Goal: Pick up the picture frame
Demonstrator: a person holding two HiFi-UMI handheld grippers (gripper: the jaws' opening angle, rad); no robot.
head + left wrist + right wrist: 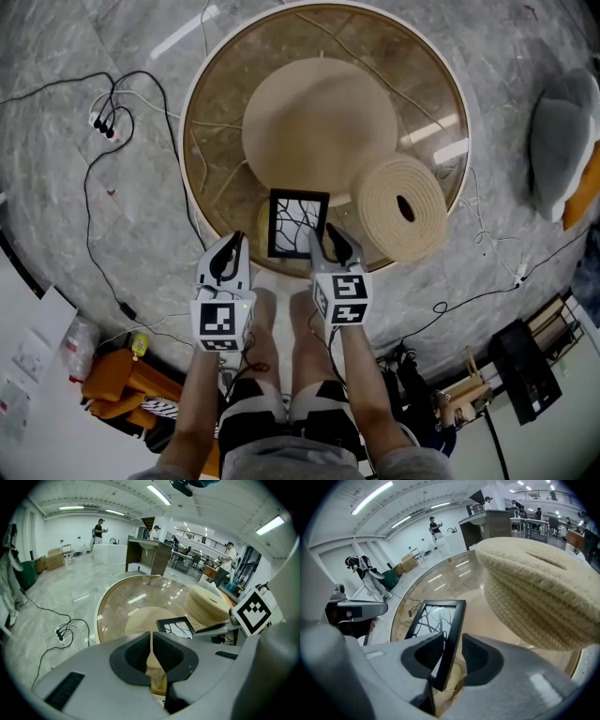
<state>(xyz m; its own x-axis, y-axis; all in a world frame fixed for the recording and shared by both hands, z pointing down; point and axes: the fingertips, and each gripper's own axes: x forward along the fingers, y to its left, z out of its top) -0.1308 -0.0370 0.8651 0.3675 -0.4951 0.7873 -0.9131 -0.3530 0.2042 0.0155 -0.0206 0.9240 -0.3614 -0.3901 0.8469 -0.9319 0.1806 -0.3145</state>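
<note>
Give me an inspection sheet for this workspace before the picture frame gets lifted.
Surface: round glass table with white rim.
Job's things: black rectangular picture frame with branch print, at the table's near edge.
Clutter: cream woven rope coil beside the frame.
Grippers: left tool shut, empty; right tool open, frame's right edge between its jaws.
Cables: black and white cables on the grey floor.
Surroundings: grey cushion on floor; people far off.

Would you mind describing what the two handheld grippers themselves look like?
Both the left gripper and the right gripper have light grey moulded bodies with black textured jaw pads. Each carries a white cube printed with black square markers. The forearms behind them are unsleeved.
</note>
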